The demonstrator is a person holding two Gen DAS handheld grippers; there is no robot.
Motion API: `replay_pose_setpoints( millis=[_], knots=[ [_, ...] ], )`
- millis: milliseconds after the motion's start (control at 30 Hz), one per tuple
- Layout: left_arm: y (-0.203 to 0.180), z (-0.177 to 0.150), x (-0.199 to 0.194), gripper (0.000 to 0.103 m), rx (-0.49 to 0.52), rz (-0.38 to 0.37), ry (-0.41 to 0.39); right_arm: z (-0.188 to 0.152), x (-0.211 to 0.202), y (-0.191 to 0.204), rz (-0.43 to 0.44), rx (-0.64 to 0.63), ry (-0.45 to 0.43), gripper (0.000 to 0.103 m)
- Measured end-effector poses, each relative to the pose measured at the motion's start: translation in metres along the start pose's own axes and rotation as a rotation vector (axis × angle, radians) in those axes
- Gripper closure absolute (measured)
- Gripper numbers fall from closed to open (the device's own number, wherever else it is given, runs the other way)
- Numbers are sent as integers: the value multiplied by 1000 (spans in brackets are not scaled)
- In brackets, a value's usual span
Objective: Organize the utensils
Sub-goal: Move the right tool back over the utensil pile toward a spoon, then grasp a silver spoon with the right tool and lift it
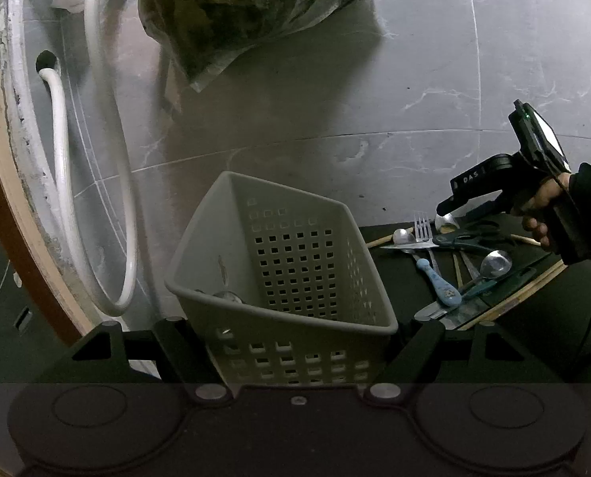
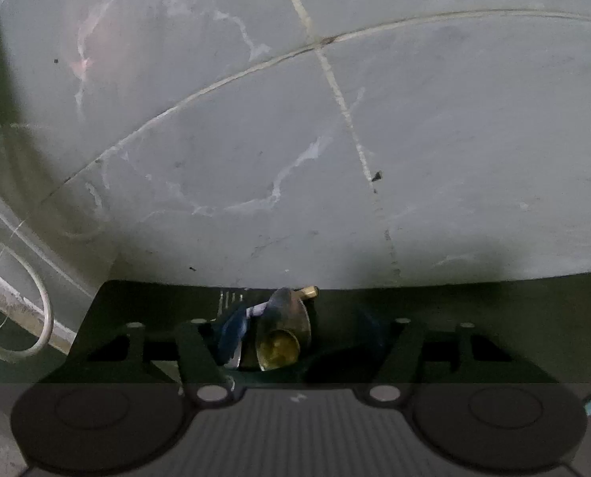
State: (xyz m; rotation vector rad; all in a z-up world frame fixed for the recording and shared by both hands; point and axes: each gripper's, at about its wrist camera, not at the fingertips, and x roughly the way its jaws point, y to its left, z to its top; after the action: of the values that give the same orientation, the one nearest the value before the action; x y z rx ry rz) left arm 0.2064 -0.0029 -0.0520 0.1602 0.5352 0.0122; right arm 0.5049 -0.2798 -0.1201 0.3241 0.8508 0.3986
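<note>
plastic defines the main piece: a pale grey basket (image 1: pixel 295 278), trapezoid-shaped, smooth-rimmed, its walls pierced by neat rows of small square holes. the left gripper (image 1: pixel 295 342) clamps it, black fingers pressing the near wall from both sides, and it sits tilted at the left end of the dark tabletop (image 1: pixel 533 318), mouth facing the camera. something metallic glints low inside it, too hidden to name.

further right on the matte black tabletop lies a loose heap of utensils (image 1: pixel 466 262): a steel fork (image 1: pixel 423 230) with slim tines, a polished round spoon (image 1: pixel 495 263), dark green-handled scissors (image 1: pixel 470 236), a pale blue patterned handle (image 1: pixel 440 282) and thin wooden chopsticks (image 1: pixel 514 298) along the heap's right edge.

the right gripper (image 1: pixel 450 208), angular black plastic held by a hand (image 1: pixel 541 206) in a dark sleeve, reaches down to the far edge of that heap. in its own view its fingers stand apart, partly closed, around a curved, dull brassy scoop-like piece (image 2: pixel 283 338) and a blue handle (image 2: pixel 231 330); whether the pads press on either, i cannot tell.

beyond the tabletop stretches a grey marbled tile floor (image 1: pixel 374 99) with pale veins and thin grout lines, a ribbed white hose (image 1: pixel 108 198) looping on the left, and a crinkled clear bag of dark leafy stuff (image 1: pixel 247 12).
</note>
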Motion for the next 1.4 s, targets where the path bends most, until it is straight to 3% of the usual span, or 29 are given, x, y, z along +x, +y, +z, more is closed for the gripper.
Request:
replay_pose_setpoints(
  millis=[167, 533, 600, 833, 900, 1167, 1400],
  knots=[
    [0, 1, 0, 24, -3, 0, 0, 4, 11, 4, 9, -45, 20, 53],
    [0, -1, 0, 24, -5, 4, -5, 12, 16, 3, 33, -94, 35, 56],
    [0, -1, 0, 24, -6, 5, -6, 11, 18, 6, 26, -101, 38, 73],
    [0, -1, -1, 24, -5, 6, -6, 8, 17, 6, 30, -98, 24, 77],
    [-1, -1, -1, 24, -5, 6, -6, 8, 13, 4, 42, -79, 21, 91],
    [0, 0, 0, 24, -1, 5, -8, 5, 11, -7, 80, -11, 23, 96],
    [-1, 0, 1, 24, 1, 6, -8, 4, 16, -19, 122, 27, 53, 87]
  ],
)
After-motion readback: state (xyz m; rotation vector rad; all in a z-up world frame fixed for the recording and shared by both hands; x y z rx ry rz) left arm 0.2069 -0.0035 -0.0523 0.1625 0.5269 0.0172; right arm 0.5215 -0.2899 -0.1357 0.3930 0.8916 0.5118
